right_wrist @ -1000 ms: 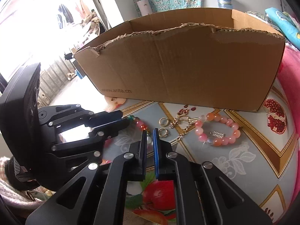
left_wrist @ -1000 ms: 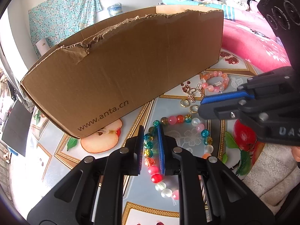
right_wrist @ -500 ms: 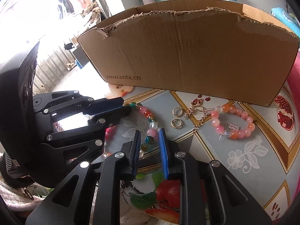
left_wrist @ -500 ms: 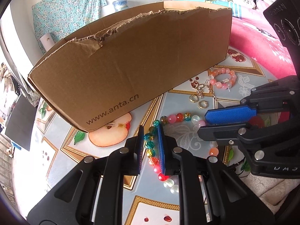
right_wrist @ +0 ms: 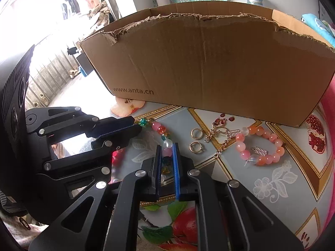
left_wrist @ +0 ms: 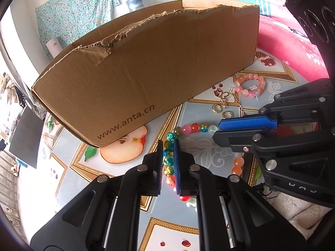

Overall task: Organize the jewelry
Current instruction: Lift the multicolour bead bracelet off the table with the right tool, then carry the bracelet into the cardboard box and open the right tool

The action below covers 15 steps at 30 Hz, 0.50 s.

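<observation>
Left gripper [left_wrist: 168, 146] and right gripper [right_wrist: 166, 149], fingers just narrowed, both clamp the multicoloured bead bracelet [left_wrist: 189, 128] on the surface [left_wrist: 201, 146].

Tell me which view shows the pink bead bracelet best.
The right wrist view: the pink bead bracelet lies whole and large on the table, silver charm across it. The left wrist view shows it whole too, but smaller, farther off beside the cardboard box.

Both claws, left [left_wrist: 168, 146] and right [right_wrist: 166, 149], have just narrowed.

A home bedroom: pink bedding [left_wrist: 293, 48], floral wall cloth [left_wrist: 77, 10].
</observation>
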Each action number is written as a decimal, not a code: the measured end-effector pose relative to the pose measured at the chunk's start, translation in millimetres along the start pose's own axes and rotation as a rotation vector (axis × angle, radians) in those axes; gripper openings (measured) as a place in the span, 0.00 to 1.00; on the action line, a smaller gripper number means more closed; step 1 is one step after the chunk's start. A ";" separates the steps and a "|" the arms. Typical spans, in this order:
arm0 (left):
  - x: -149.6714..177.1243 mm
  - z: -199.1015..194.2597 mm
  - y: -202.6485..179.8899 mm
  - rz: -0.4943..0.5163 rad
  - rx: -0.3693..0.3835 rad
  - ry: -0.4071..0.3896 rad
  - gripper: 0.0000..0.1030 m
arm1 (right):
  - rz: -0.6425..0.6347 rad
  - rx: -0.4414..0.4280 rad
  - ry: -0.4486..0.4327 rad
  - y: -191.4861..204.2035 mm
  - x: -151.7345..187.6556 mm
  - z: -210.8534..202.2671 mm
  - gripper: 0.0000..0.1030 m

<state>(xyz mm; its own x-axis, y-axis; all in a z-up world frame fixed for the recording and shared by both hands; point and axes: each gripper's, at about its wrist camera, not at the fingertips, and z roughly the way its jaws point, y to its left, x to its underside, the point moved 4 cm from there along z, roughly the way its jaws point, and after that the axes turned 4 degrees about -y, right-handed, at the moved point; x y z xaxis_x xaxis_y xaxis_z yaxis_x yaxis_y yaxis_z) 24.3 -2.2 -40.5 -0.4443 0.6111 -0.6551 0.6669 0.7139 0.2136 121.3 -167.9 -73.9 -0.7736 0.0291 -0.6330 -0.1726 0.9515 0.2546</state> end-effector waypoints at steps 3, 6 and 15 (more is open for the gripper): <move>2.1 -2.6 2.2 -0.009 -0.003 0.008 0.08 | 0.034 -0.045 0.003 -3.9 -1.2 1.5 0.10; 1.3 -9.7 4.4 -0.022 -0.009 -0.001 0.08 | 0.034 -0.061 -0.010 -5.5 -3.3 -1.8 0.10; -16.1 -56.8 9.5 -0.034 -0.045 -0.136 0.08 | 0.019 -0.121 -0.097 2.6 -12.3 -37.2 0.10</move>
<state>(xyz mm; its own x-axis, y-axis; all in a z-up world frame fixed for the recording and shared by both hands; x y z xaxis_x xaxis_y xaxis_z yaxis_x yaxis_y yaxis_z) 3.8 14.1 13.2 -0.3786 0.5367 -0.7541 0.6245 0.7494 0.2199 107.6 -177.2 -38.2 -0.7158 0.0816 -0.6935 -0.2351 0.9070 0.3494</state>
